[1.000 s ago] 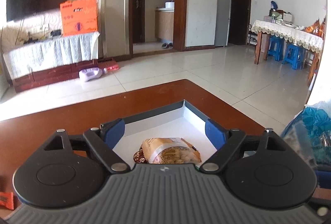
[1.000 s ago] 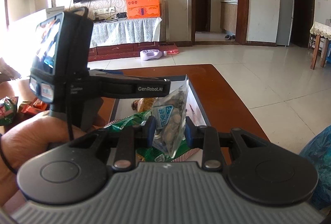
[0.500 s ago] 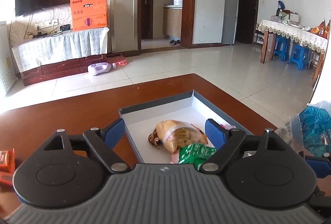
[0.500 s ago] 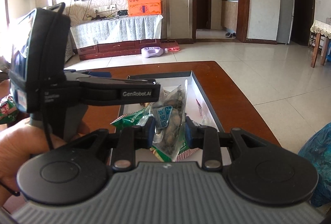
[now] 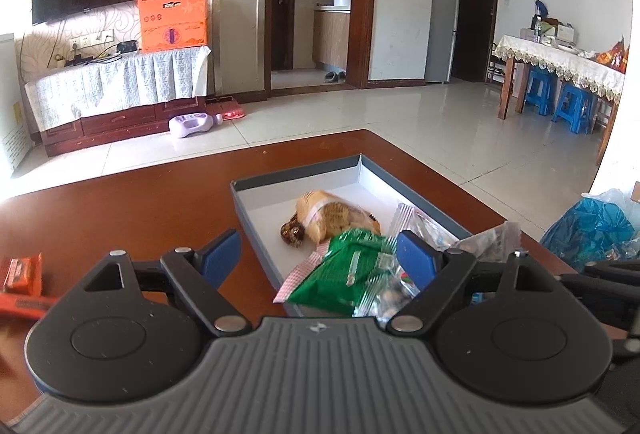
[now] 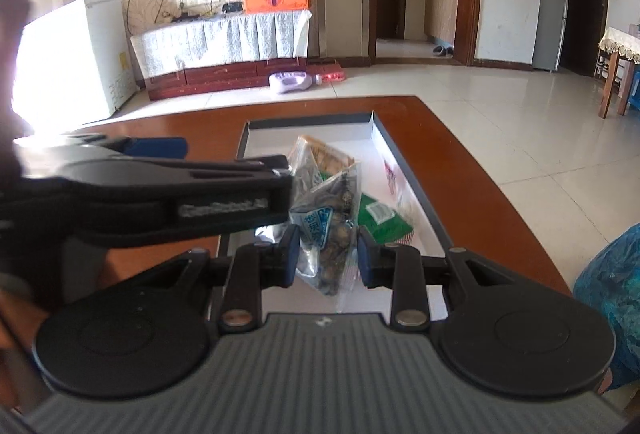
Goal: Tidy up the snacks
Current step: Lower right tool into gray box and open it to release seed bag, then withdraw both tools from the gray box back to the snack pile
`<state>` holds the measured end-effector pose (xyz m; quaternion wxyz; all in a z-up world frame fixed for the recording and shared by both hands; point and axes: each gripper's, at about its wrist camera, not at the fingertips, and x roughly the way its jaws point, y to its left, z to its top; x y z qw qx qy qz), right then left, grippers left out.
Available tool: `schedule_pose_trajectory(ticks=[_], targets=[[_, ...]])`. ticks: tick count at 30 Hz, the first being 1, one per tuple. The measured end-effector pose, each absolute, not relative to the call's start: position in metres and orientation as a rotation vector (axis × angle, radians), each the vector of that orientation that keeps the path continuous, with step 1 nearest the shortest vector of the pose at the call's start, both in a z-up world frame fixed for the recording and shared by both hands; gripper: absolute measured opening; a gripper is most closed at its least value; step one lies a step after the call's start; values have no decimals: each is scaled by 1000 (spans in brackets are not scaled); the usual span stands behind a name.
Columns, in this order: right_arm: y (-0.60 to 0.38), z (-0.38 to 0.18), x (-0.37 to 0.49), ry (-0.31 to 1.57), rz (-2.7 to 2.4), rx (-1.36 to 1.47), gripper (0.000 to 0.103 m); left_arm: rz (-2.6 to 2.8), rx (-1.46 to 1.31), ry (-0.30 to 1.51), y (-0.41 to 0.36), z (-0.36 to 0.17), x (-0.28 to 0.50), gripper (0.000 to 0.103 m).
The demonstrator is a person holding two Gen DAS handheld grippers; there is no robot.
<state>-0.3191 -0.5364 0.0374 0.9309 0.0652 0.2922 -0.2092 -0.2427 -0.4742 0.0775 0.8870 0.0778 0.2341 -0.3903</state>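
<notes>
Left gripper [image 5: 318, 258] now left of box [image 5: 256, 209]

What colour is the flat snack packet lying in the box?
Green packet, with a red-and-white checked edge; clearest in the left wrist view.

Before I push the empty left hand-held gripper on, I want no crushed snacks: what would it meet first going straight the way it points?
Probably the green packet, lying between the open left hand-held gripper's fingers at the box's near end. Depth is unclear, so the box rim might come first.

Clear nut packet [image 6: 326, 234] upright above gray box [image 6: 408, 169] holding green packet [image 6: 382, 218].
</notes>
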Motion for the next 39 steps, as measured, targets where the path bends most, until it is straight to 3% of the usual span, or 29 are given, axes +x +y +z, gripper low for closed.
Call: schedule_pose_trajectory(ticks=[2,4,5,6,7,23,35,36,39], targets=[[-535,36,-316,607,-430,127,35,-805,153,490,-465,79,-247,88],[-531,30,-311,646,-438,93,52,-800,157,489,-456,78,-251,88],[-526,27,-309,660,-441,71,71,-796,164,485,-452,79,-251,88],[-523,26,-307,663,-446,45,82,-792,169,481,-448,80,-252,88],[-519,27,-306,655,-451,20,83,-786,171,476,-444,81,-251,88],[-478,56,-318,408,-389,-27,84,-632,96,437,-332,97,-210,88],[-385,24,-236,523,-39,-58,84,-447,80,490,-199,84,-170,88],[-376,23,-227,534,-11,-94,78,-447,75,506,-189,80,-164,88],[-351,23,-206,535,65,-182,75,-432,39,532,-162,66,-149,88]])
